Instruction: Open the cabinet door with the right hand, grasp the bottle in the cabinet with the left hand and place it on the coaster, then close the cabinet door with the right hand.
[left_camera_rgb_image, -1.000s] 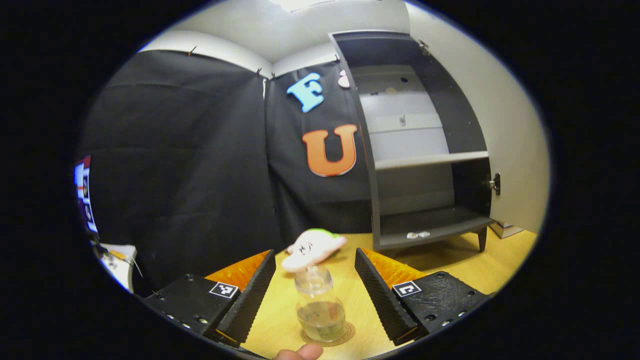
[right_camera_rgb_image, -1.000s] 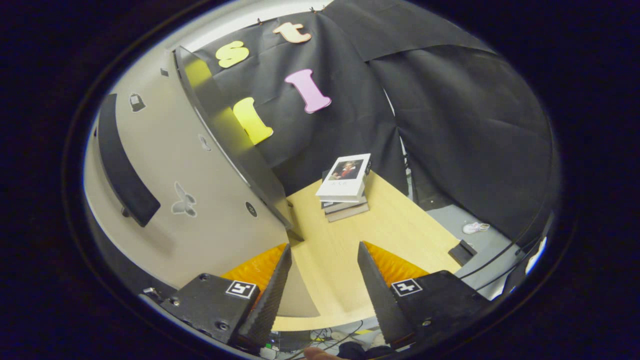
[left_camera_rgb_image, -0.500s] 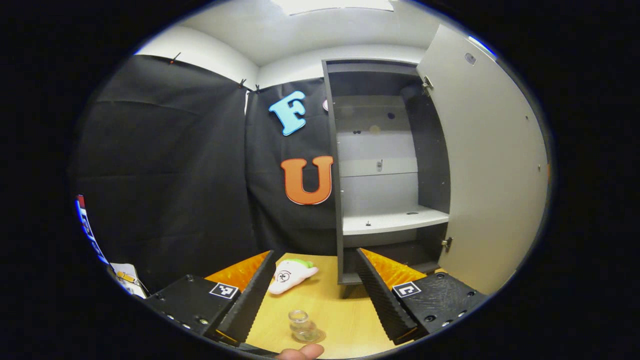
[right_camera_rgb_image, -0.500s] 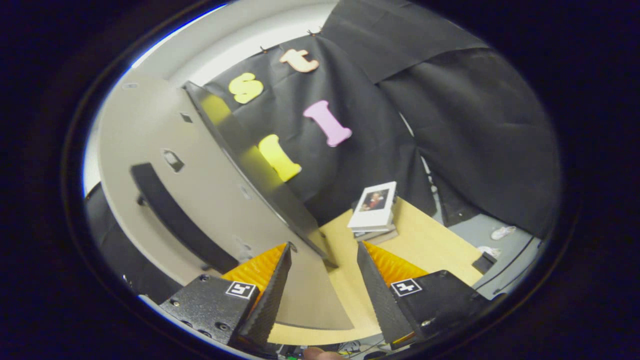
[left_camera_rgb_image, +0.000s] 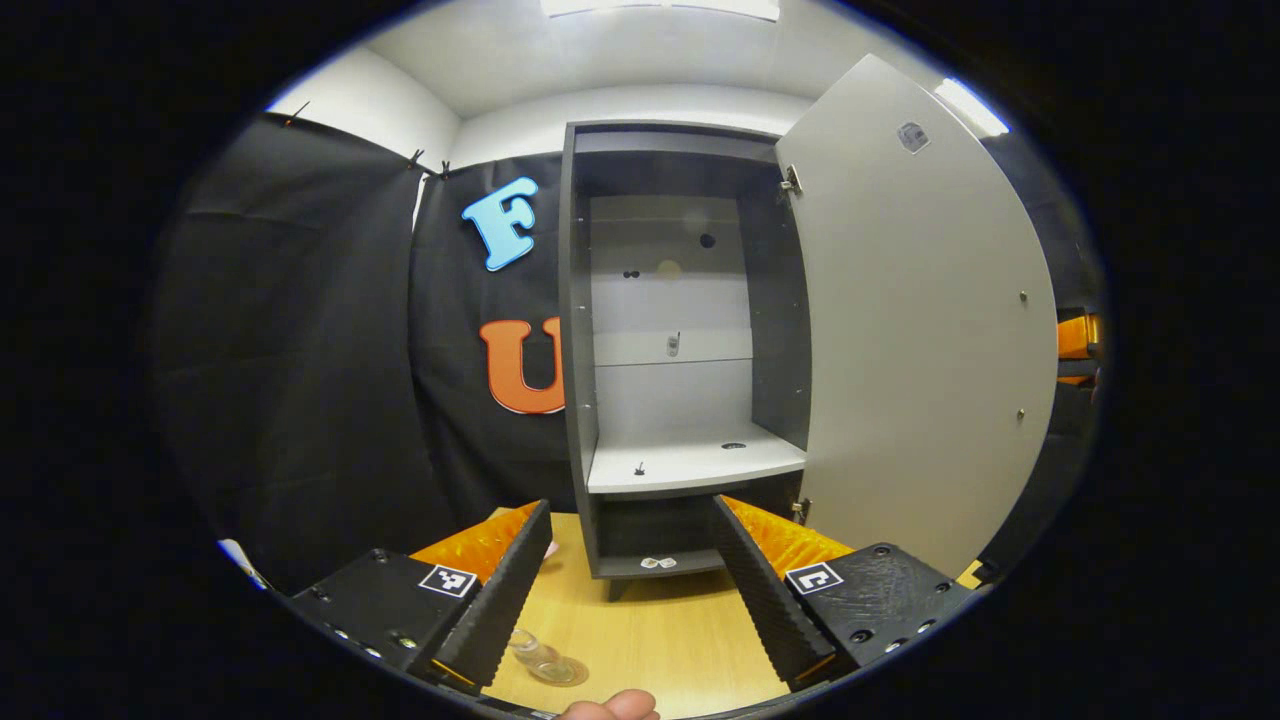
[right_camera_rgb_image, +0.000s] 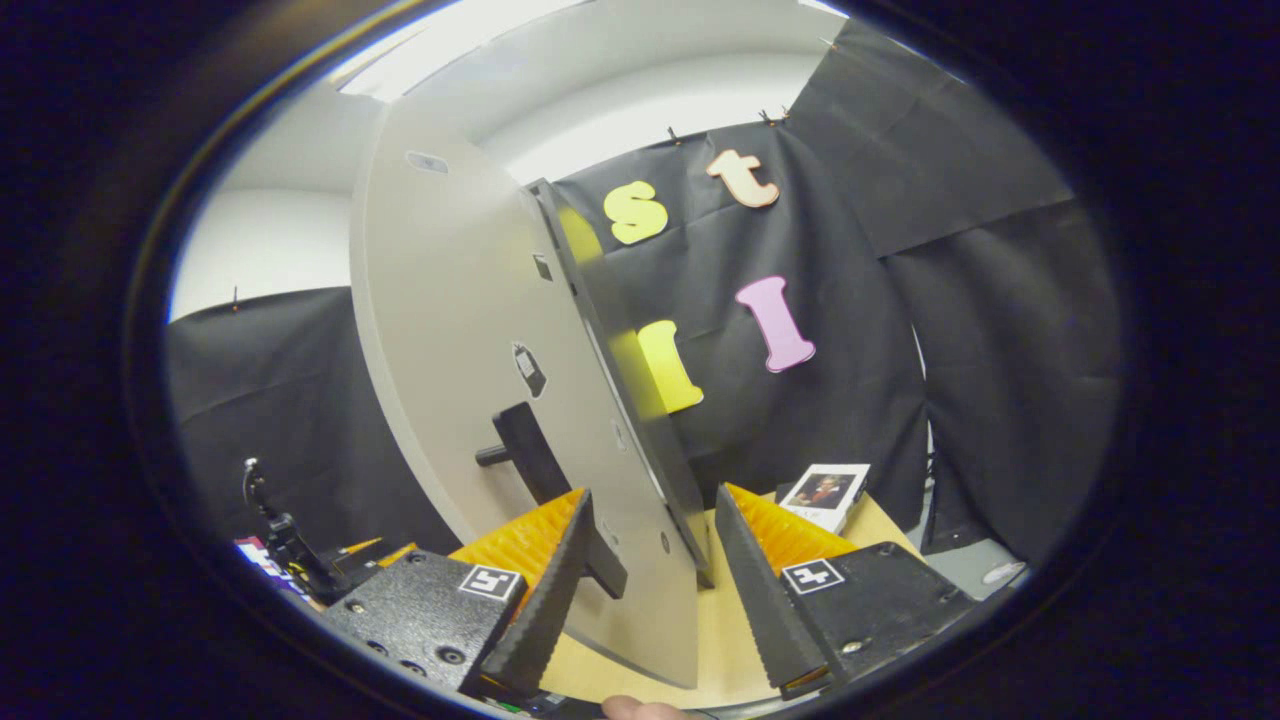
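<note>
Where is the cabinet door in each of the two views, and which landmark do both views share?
Left gripper view: the cabinet door stands open right of centre, its inner face toward the camera, hinged on the cabinet.
Right gripper view: the door is left of centre, its outer face with the dark handle toward the camera, its free edge between the right tongs.
Shared landmark: the wooden table under the door.

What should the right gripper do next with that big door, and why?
Probably push the cabinet door toward shut. The bottle already stands on the coaster, out of the cabinet, the door is wide open, and the open right gripper sits astride the door's edge near the handle.
</note>
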